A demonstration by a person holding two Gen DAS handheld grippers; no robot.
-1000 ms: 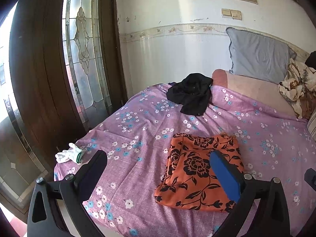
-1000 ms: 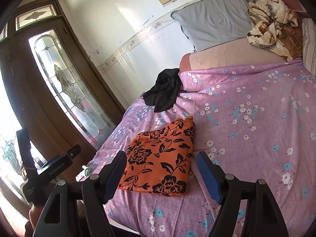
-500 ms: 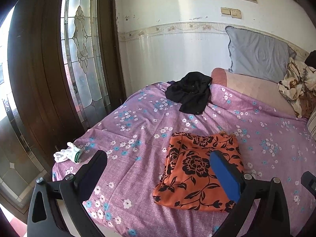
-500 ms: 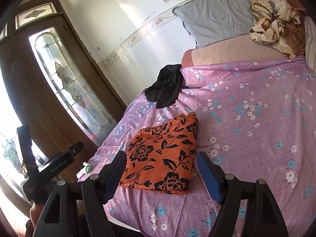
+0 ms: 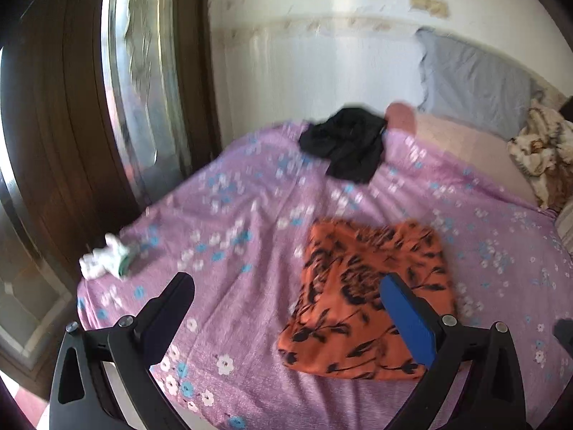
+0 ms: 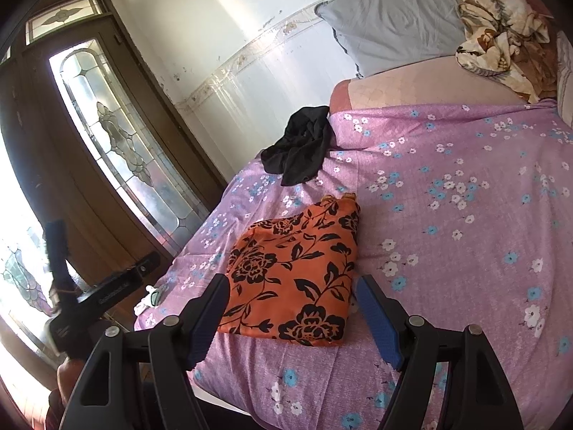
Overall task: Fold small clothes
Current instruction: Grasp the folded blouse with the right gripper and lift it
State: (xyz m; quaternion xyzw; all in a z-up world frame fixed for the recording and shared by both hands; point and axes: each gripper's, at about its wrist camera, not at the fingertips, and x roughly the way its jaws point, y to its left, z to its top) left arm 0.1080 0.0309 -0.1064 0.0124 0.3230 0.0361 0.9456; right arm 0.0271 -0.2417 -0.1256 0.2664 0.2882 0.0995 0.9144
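On purple bedsheet [image 6: 465, 193], folded orange cloth [image 6: 297, 272] lies betw. spread right tongs [image 6: 292, 304], prob. untouched.

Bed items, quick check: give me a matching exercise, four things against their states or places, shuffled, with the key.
Things:
1. orange floral garment
2. black garment
3. grey pillow
4. white sock

States or places:
A. crumpled, near the far edge of the purple sheet
B. leaning against the wall at the head of the bed
C. folded flat, nearest both tools
D. at the corner of the bed next to the door

Pairs: 1-C, 2-A, 3-B, 4-D
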